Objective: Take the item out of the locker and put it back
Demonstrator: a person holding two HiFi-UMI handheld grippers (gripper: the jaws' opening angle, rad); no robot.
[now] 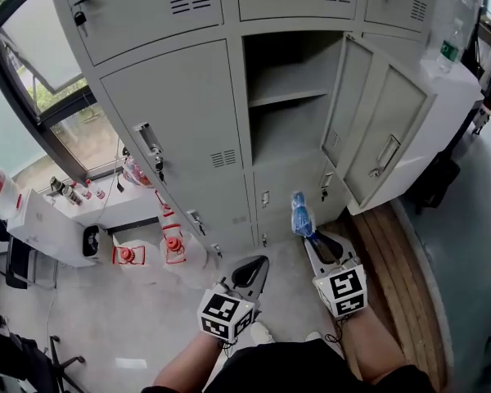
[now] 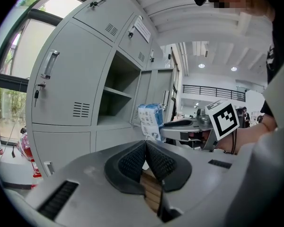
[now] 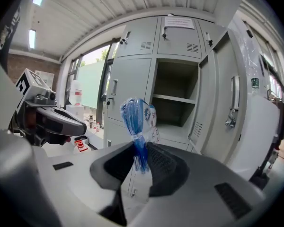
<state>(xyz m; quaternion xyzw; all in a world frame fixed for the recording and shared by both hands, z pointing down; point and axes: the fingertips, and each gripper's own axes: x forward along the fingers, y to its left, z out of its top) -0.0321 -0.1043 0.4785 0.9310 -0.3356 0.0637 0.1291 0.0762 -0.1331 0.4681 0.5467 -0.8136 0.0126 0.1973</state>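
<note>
right fingers (image 3: 164, 166) around packet (image 3: 135, 117), near level

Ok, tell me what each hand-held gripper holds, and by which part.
Right hand-held gripper: a blue plastic-wrapped packet, pinched at its bunched lower end. Left hand-held gripper: jaws together, nothing held.

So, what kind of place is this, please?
Probably a locker area in a workshop or lab building: grey metal lockers, one door open, a large window, and small bottles on a white bench.
</note>
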